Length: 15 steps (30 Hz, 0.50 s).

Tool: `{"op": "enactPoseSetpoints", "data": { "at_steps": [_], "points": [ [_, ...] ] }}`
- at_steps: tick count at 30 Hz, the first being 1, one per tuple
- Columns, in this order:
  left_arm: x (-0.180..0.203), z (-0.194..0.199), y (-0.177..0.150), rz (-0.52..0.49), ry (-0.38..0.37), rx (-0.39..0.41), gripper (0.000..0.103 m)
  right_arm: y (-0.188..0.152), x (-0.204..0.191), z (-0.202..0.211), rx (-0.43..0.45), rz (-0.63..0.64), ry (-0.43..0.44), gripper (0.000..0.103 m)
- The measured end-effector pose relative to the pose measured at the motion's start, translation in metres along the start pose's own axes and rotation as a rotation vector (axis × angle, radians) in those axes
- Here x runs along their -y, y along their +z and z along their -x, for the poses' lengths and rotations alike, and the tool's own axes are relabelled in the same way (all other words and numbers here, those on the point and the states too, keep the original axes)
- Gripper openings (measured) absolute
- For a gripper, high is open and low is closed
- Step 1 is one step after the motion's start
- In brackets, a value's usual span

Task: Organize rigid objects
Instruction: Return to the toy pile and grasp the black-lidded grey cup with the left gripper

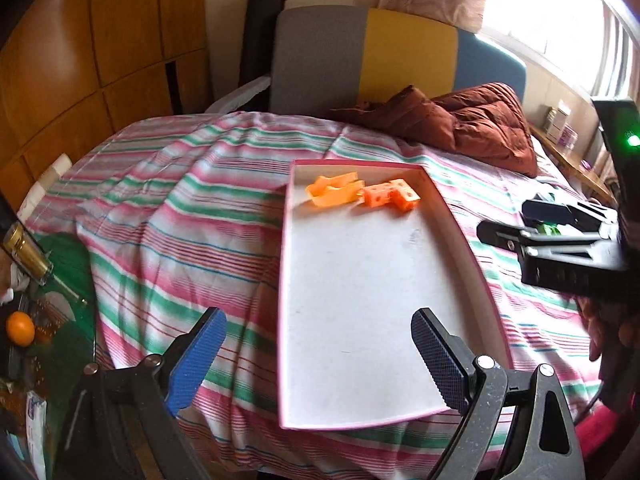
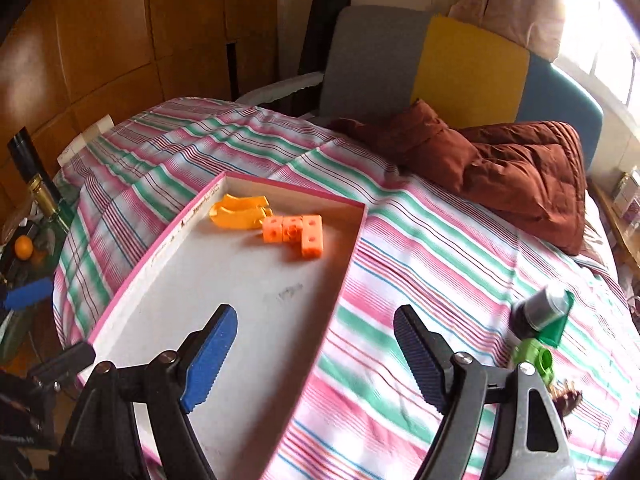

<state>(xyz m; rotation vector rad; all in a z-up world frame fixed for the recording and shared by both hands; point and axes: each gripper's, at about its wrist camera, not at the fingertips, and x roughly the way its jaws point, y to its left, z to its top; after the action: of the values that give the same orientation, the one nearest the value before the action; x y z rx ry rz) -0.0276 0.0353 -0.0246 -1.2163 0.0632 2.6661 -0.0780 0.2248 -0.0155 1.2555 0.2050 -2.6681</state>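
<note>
Left gripper [image 1: 316, 354] and right gripper [image 2: 314, 354] both spread wide, empty, over the shallow pink-rimmed white cardboard tray [image 2: 120, 292] on the striped bedsheet [image 2: 420, 248]; orange cube-block piece [image 2: 294, 232] touching yellow-orange curved plastic piece [image 2: 240, 210] at tray's far end.

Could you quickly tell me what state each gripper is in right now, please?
Left gripper: open, holding nothing, above the tray.
Right gripper: open, holding nothing, over the tray's right edge.
</note>
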Motion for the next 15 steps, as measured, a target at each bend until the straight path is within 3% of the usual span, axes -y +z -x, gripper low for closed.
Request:
{"op": "enactPoseSetpoints", "data": {
  "at_steps": [6,15],
  "points": [
    [0.028,0.007,0.001,-0.082,-0.02,0.009,0.094,-0.029,0.018,0.022,0.012,-0.034,-0.037,0.082],
    [0.058,0.008,0.002,-0.123,-0.068,-0.005,0.094,-0.05,0.065,0.042,0.026,-0.093,-0.109,0.082]
  ]
}}
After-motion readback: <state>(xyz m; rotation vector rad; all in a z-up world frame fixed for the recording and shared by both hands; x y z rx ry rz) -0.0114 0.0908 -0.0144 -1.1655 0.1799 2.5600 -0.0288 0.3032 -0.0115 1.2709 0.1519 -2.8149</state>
